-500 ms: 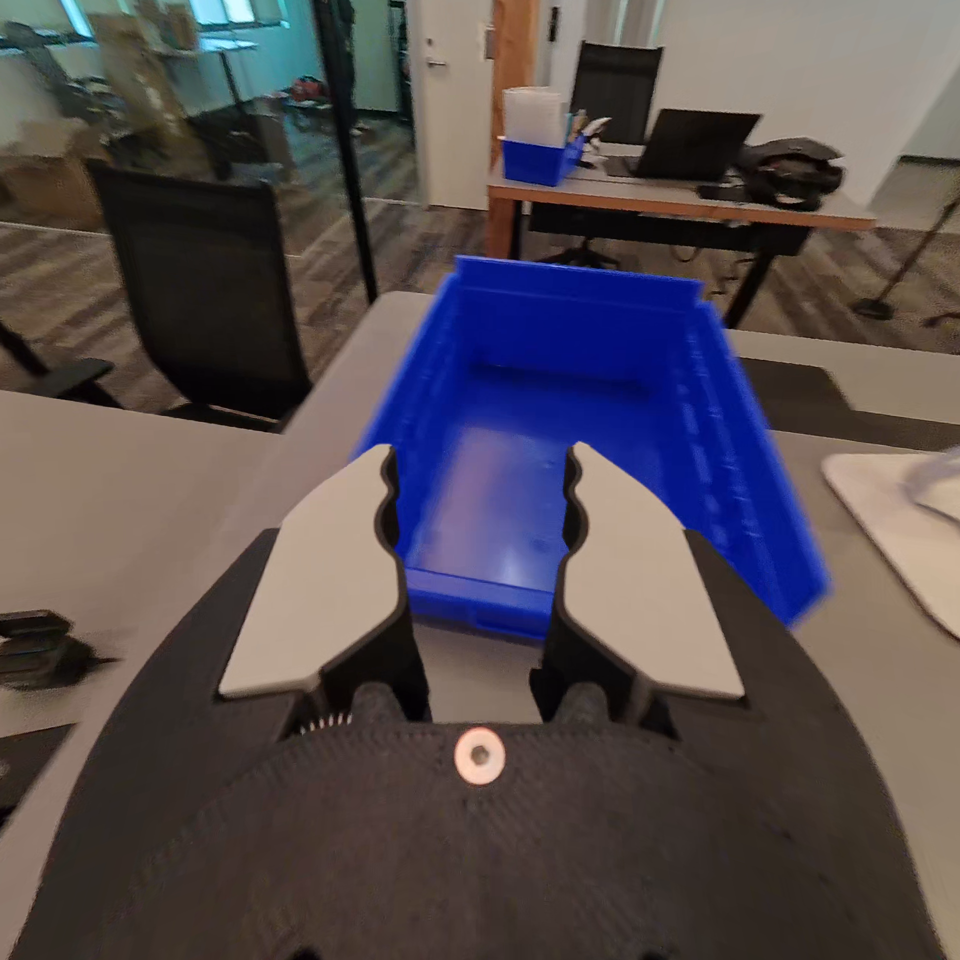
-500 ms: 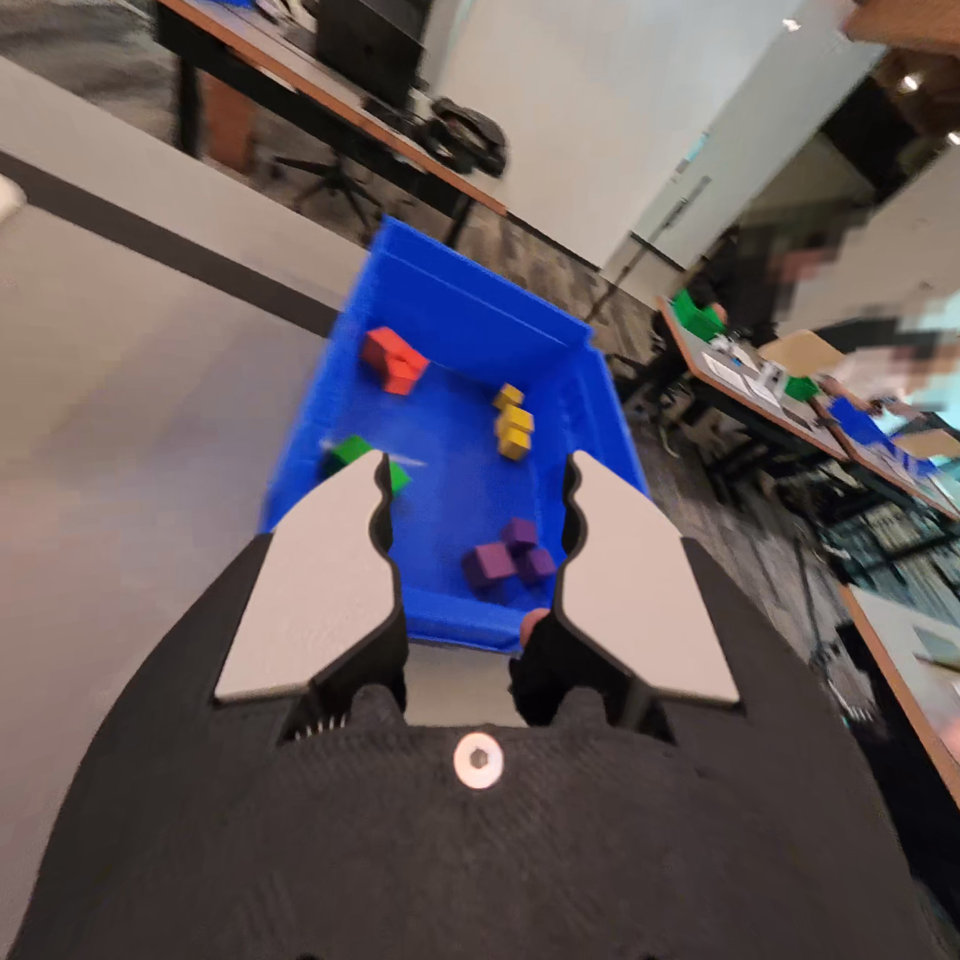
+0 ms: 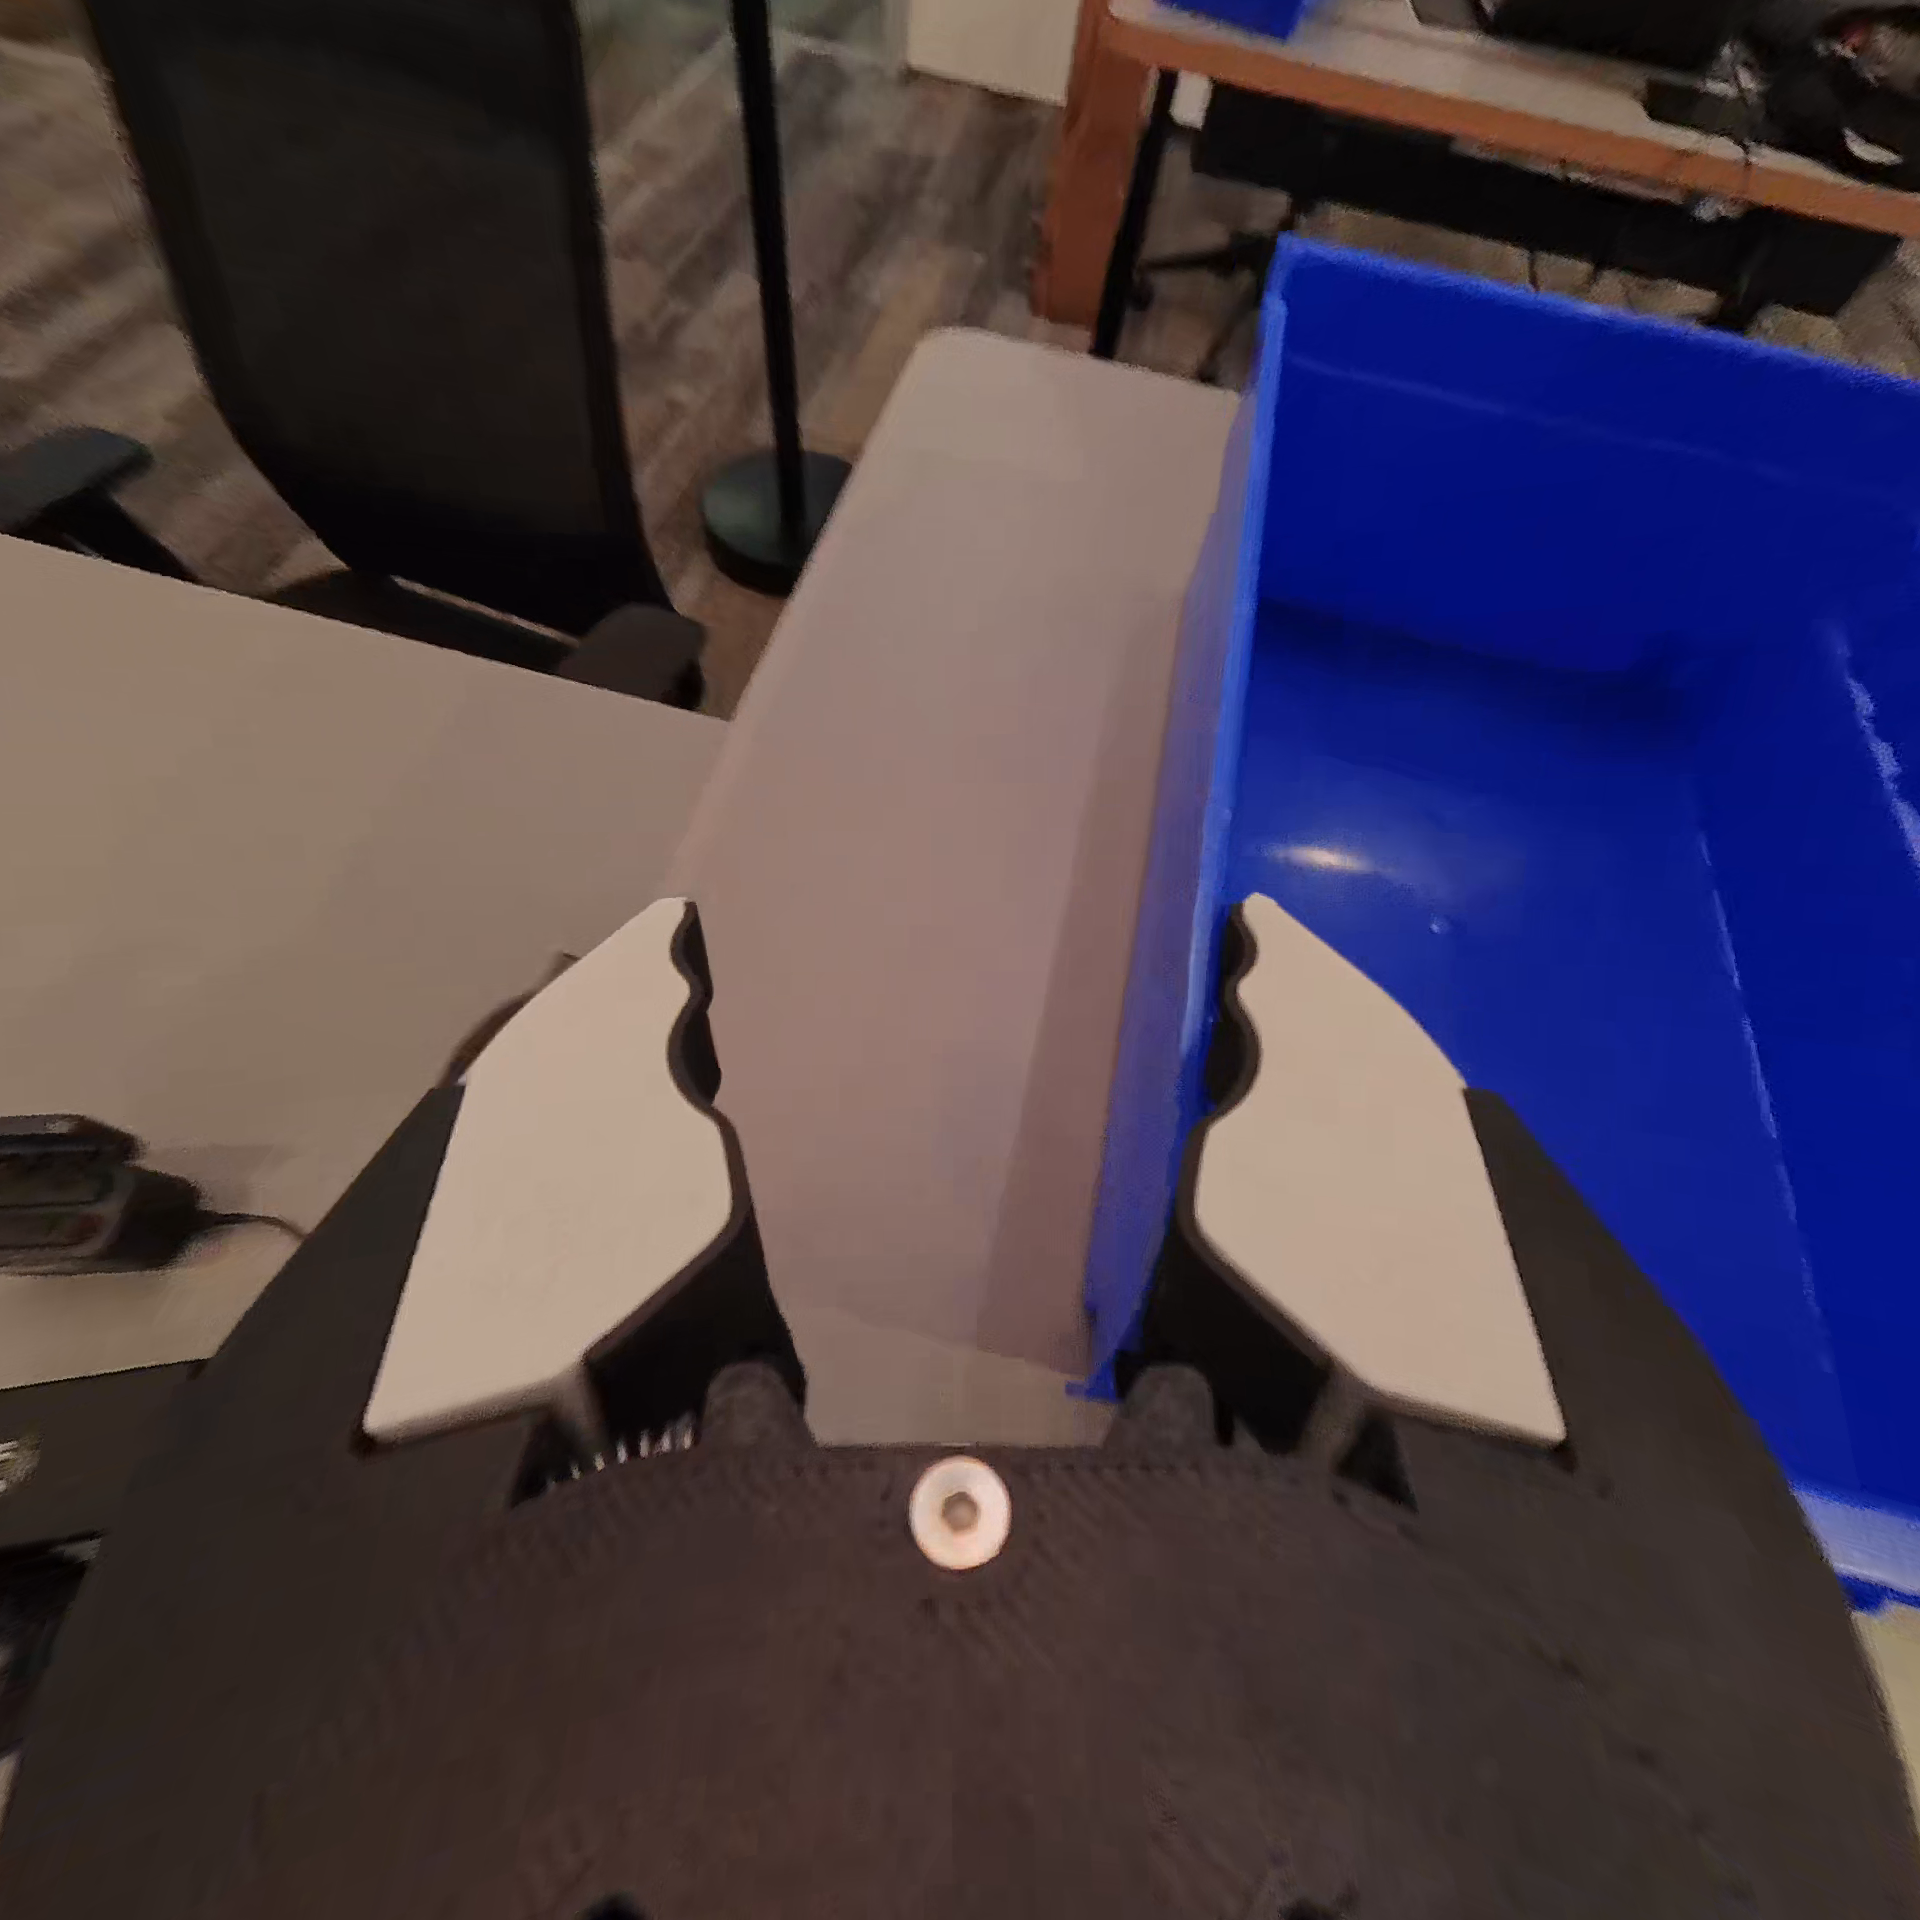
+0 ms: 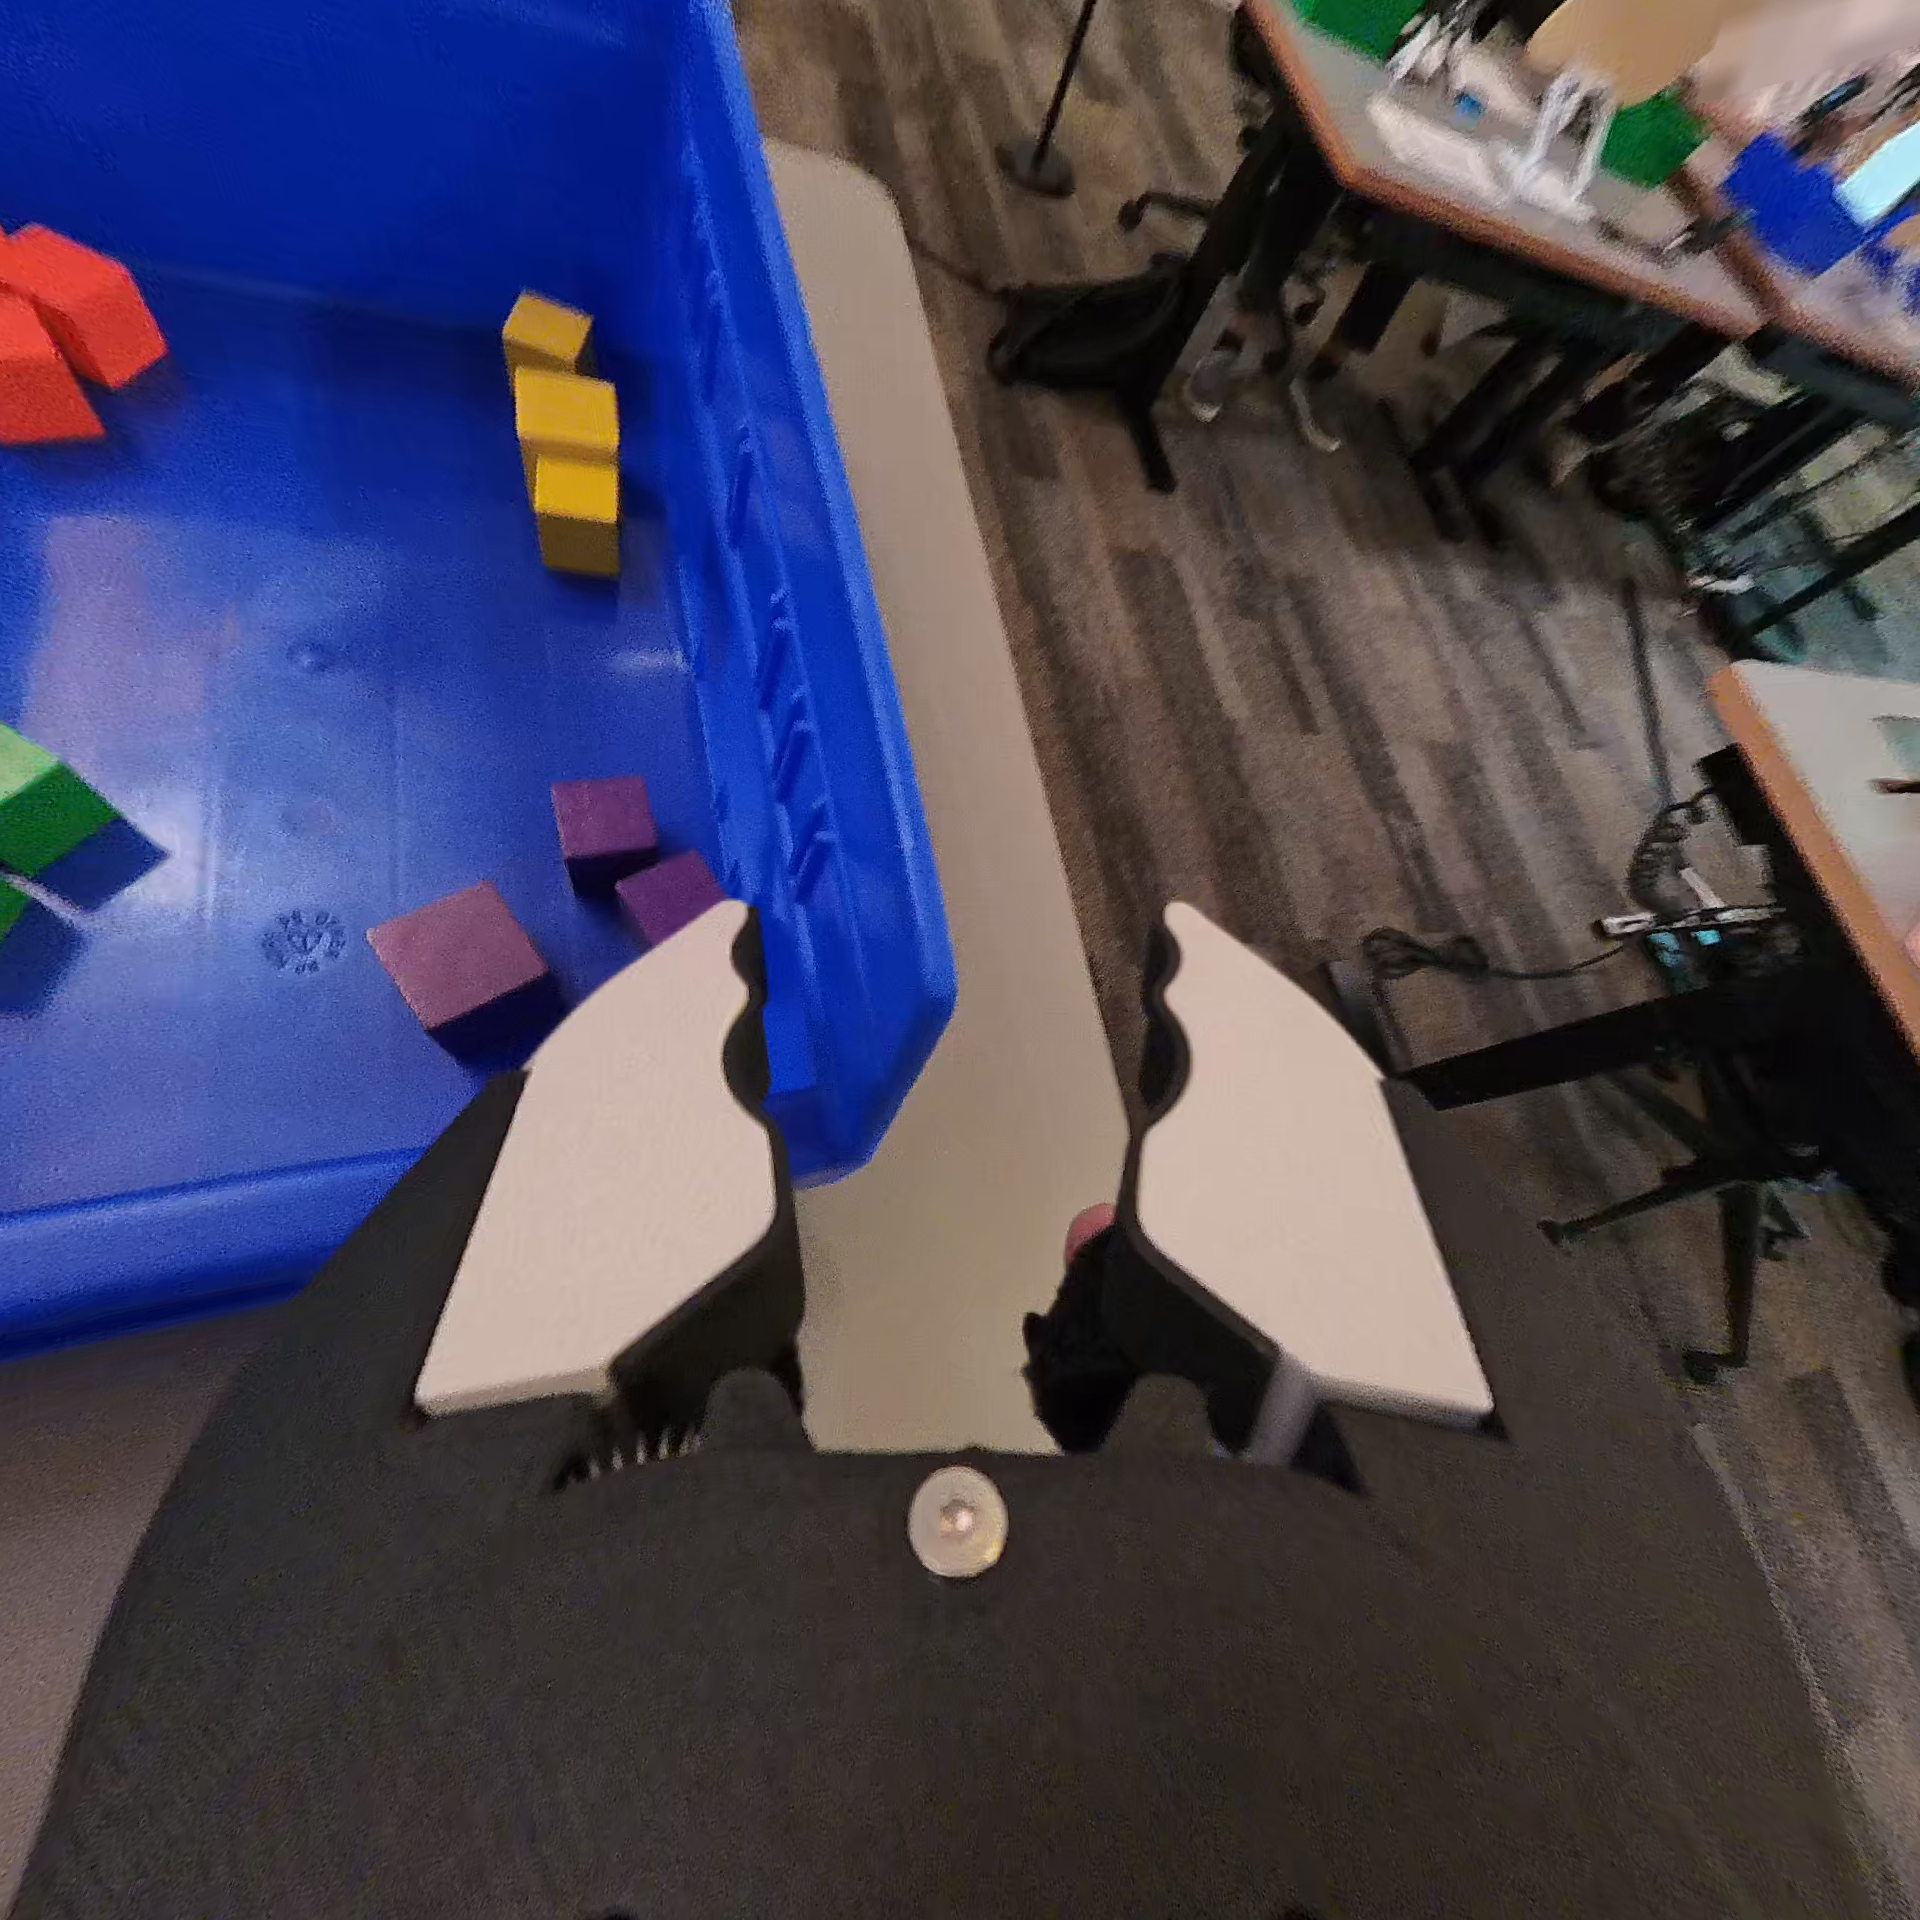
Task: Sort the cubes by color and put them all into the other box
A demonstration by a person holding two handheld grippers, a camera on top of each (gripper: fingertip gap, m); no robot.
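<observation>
Left gripper (image 3: 961, 914): fingers (image 3: 582, 1174) spread wide, nothing between them but bare grey desk (image 3: 935, 831) and the left wall of a blue box (image 3: 1216, 727); right fingertip just inside that wall, not pressing it. Box floor bare where visible. Behind: black chair (image 3: 395, 312), black pole on a round base (image 3: 774, 499), wooden table (image 3: 1507, 114).

Right gripper (image 4: 951, 914): fingers (image 4: 1278, 1174) also spread wide, gripping nothing; right wall of a 2nd blue box (image 4: 831, 623) and a strip of desk (image 4: 935, 623) between them. Inside this box, grouped by colour: 3 purple cubes (image 4: 457, 961) nearest the left fingertip, 3 yellow cubes (image 4: 566, 416) in a line along the right wall, red cubes (image 4: 73, 312) at far left, green cubes (image 4: 42, 800) at the left edge. Carpeted floor (image 4: 1299, 675) right of the desk.
</observation>
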